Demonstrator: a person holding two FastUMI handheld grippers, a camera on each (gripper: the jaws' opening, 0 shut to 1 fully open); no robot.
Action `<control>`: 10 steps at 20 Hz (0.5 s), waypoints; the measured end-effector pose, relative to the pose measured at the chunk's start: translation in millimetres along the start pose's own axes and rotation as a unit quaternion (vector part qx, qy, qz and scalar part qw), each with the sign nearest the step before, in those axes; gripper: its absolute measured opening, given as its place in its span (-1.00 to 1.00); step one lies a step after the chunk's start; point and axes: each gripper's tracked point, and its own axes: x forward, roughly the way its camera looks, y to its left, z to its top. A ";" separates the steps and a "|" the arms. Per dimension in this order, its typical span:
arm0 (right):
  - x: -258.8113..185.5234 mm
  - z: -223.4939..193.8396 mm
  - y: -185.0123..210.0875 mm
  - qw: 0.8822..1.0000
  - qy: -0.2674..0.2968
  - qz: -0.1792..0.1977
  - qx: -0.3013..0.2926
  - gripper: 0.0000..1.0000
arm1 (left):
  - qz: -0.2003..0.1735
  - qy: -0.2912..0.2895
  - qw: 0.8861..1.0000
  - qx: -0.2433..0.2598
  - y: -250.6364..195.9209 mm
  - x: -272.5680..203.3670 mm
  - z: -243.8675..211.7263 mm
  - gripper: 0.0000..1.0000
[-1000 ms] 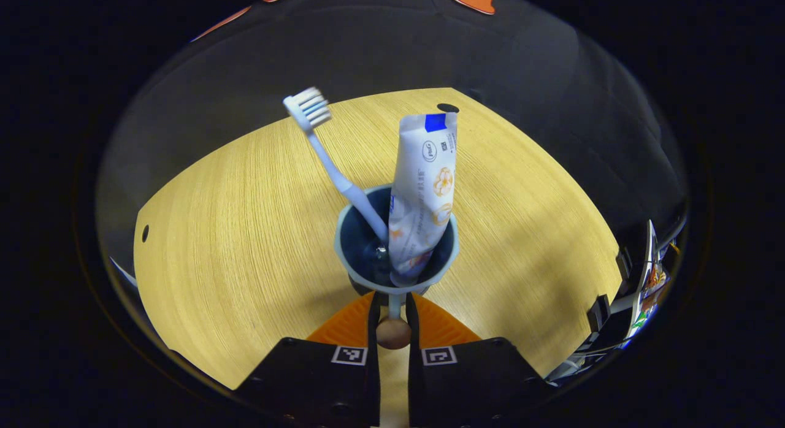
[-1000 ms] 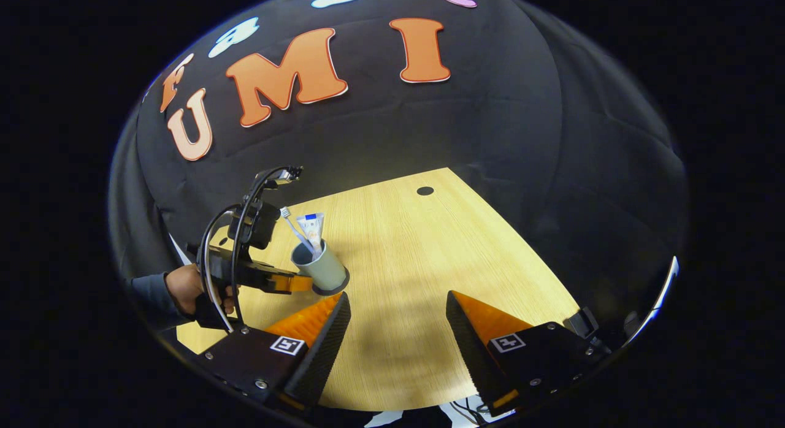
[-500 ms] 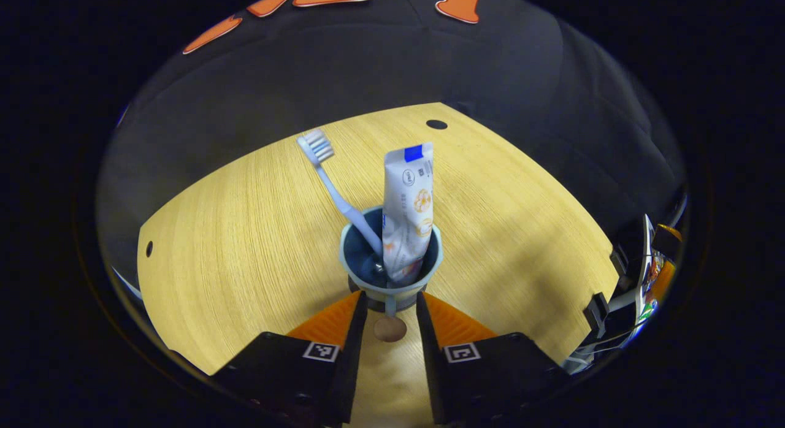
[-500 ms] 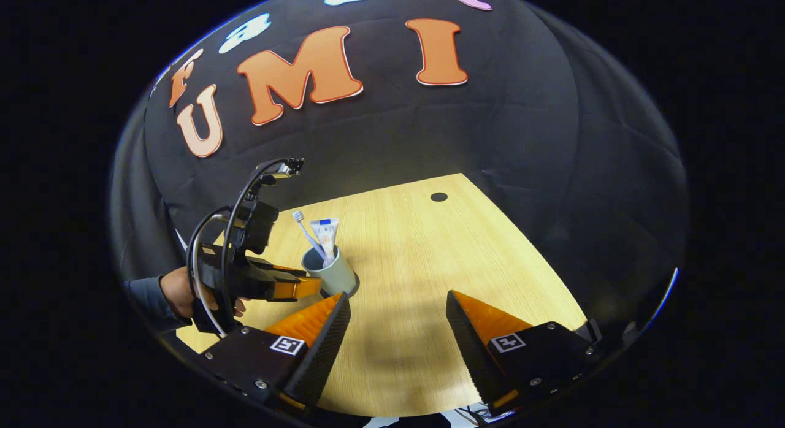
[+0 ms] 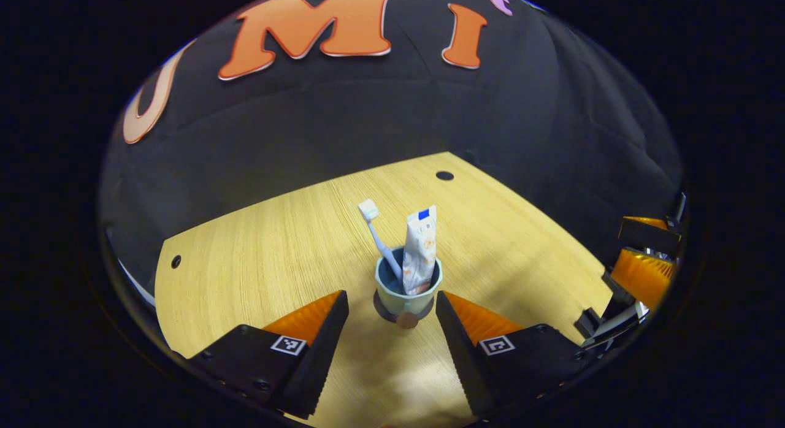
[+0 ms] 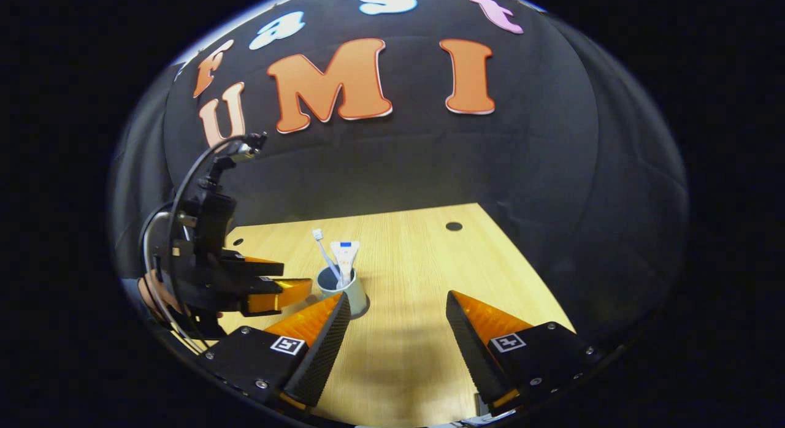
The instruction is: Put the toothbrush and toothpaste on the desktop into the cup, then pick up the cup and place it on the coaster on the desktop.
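A pale blue-grey cup [image 5: 408, 291] stands upright on a dark round coaster [image 5: 385, 309] on the wooden desktop [image 5: 264, 256]. Inside it lean a light blue toothbrush [image 5: 375, 230], head up, and a white toothpaste tube [image 5: 421, 251]. My left gripper [image 5: 390, 300] is open, its fingers drawn back on either side of the cup and clear of it. From the right gripper view, the cup [image 6: 344, 288] sits just beyond my open right gripper [image 6: 397, 299], with the left gripper [image 6: 287, 281] open to its left. Nothing lies between the right gripper's fingers.
A hand [image 6: 150, 291] holds the left gripper at the desk's left side. The right gripper [image 5: 644, 262] shows at the far right of the left gripper view. Small round holes [image 5: 444, 175] mark the desktop's far corners. The black cloth wall [image 6: 392, 164] rises behind the desk.
My left gripper has opened, let go of the cup and pulled back from it. The cup now stands alone on the coaster. The right gripper's view has tilted up a little.
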 end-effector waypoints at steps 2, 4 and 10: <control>-5.4 14.3 1.9 0.999 -0.032 -0.002 -0.023 0.89 | 0.012 -0.036 0.999 -0.012 9.4 -20.6 15.9 0.74; -1.9 37.6 12.3 0.996 -0.073 0.020 -0.040 0.89 | 0.028 -0.070 0.997 -0.023 18.2 -39.7 26.5 0.99; -5.6 72.3 35.5 0.985 -0.154 0.059 -0.057 0.92 | 0.086 -0.179 0.980 -0.029 45.1 -108.7 57.0 1.00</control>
